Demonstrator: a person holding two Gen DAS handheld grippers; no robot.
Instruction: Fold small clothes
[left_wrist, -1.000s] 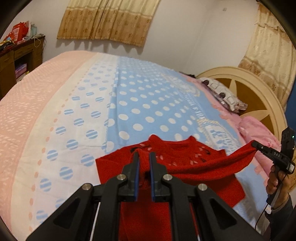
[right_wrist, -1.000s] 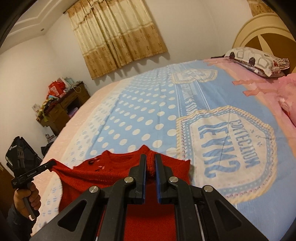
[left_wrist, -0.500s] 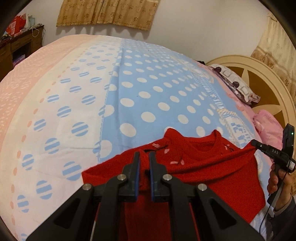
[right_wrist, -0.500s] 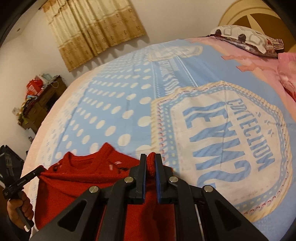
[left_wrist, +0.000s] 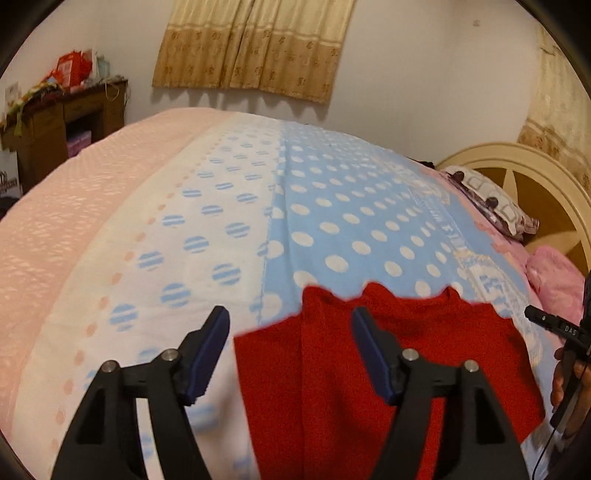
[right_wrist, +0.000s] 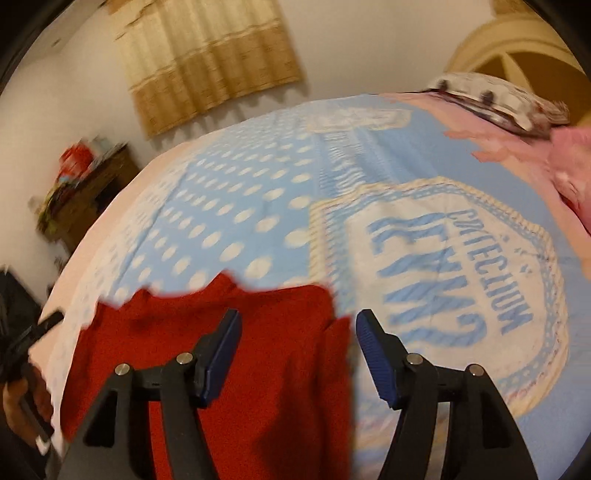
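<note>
Left wrist view: left gripper (left_wrist: 290, 323) spread wide, nothing between its blue-padded fingers (left_wrist: 216, 328). One red knitted sweater (left_wrist: 369, 369) lying flat on the pink, white and blue polka-dot bedspread (left_wrist: 229, 206), its left edge between the two fingers, its collar end pointing up the bed. Seen only here: the bedspread's pale pink side band, and at the right edge the tip of the other tool with the person's right hand (left_wrist: 565, 384) on its handle.

Right wrist view, blurred: right gripper (right_wrist: 297, 334) likewise spread wide and holding nothing, the red sweater (right_wrist: 229, 354) under its left finger, the right finger over bare bedspread (right_wrist: 229, 221). Seen only here: one large cream badge with blue lettering (right_wrist: 443, 280) woven into the bedspread, just right of the sweater. At the left edge, the person's left hand (right_wrist: 22, 410) on a black handle.

In both views: one beige patterned curtain (left_wrist: 255, 44) on the far wall, one cream arched headboard (left_wrist: 532, 184), one patterned pillow (left_wrist: 491, 203) before it, one pink bundle of fabric (left_wrist: 554, 280) beside the pillow, one dark wooden desk (left_wrist: 55, 129) topped with clutter, contents too small to tell.
</note>
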